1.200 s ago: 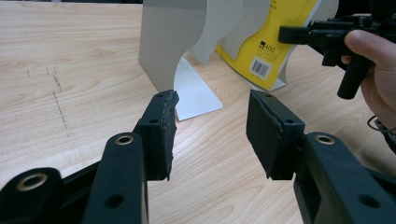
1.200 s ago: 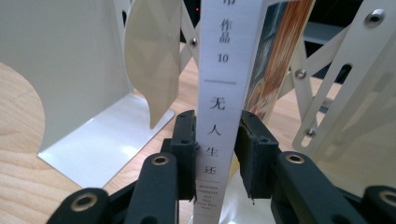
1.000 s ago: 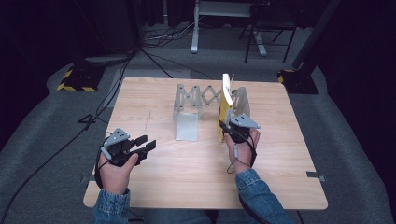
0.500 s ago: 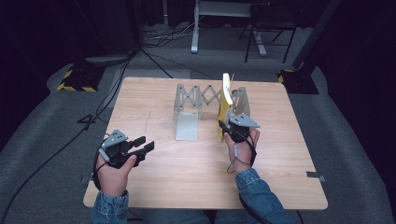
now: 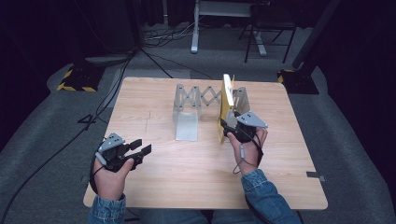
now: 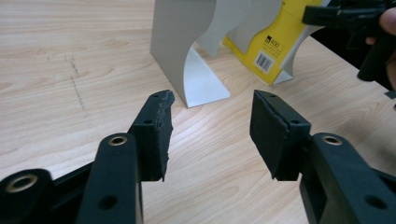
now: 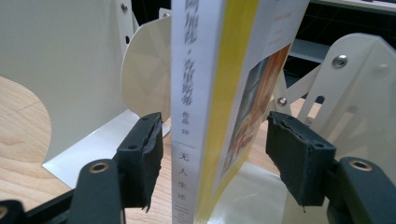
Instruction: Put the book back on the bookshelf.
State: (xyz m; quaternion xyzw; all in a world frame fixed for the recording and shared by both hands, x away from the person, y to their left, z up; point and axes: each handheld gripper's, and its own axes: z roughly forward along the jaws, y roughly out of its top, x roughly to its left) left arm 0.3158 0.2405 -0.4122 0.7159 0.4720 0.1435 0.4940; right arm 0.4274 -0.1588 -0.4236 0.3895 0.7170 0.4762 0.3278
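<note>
A yellow book (image 5: 226,100) stands upright on its lower edge in the right end of a pale metal accordion book rack (image 5: 191,99). My right gripper (image 5: 224,129) sits at the book's near edge. In the right gripper view its jaws (image 7: 215,140) have just been opening. The book's white spine (image 7: 191,93) stands between the pads with a gap on each side. My left gripper (image 5: 142,148) hovers over the table's near left. Its jaws (image 6: 210,126) have just been opening a little, open with nothing between them, and they face the rack (image 6: 180,46) and the book (image 6: 273,44).
The wooden table (image 5: 187,177) has bare room in front of the rack and between my hands. The rack's left bookend plate (image 5: 187,126) lies flat on the table. Black cables (image 5: 112,93) and metal stands (image 5: 196,28) are on the floor beyond the far edge.
Both hands stay about where they were, and the book stands in the same spot in the rack. Any change in the jaws is too small to make out from above.
</note>
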